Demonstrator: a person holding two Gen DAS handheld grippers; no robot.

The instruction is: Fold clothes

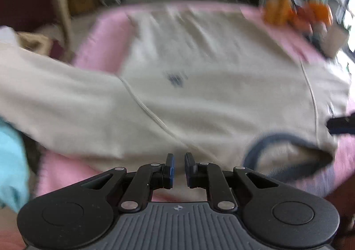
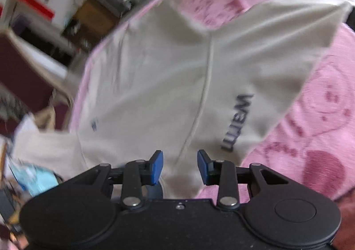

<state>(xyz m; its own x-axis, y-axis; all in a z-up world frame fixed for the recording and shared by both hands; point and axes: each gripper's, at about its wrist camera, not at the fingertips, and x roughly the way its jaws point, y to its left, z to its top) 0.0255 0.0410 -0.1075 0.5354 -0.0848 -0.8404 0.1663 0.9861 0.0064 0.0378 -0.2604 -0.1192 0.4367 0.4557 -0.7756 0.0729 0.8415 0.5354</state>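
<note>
We have the cream T-shirt [image 1: 199, 85] spread flat, front up, on the pink blanket [image 1: 104, 45], its navy-trimmed collar [image 1: 286, 154] nearest us and a little to the right, its hem at the far edge. One sleeve [image 1: 44, 103] runs out to the left and the other [image 2: 288, 50], with dark lettering near it, lies out to the right over the blanket's printed faces.

Our left hand-held gripper [image 1: 179, 169] hangs just above the near shoulder, beside the raised seam; its blue pads sit almost together with only a thin slit between them and no cloth in it, so it is closed on nothing. Our right hand-held gripper [image 2: 180, 166] has its jaws parted, the shirt's cloth showing below the gap, and nothing is pinched there either.

We judge the fold has not begun: both sleeves are still out. To do this step well we should part the left jaws before lowering them, then take each shoulder right at the seam, picking up both layers, not just the top one. We would lift only enough to clear the blanket, keep the two grips level with one another, and carry the edge over so the crease runs straight. A turquoise garment [image 1: 11, 161] at the near left and orange things [image 1: 295, 8] at the far right sit near; we should keep the sleeves off them
</note>
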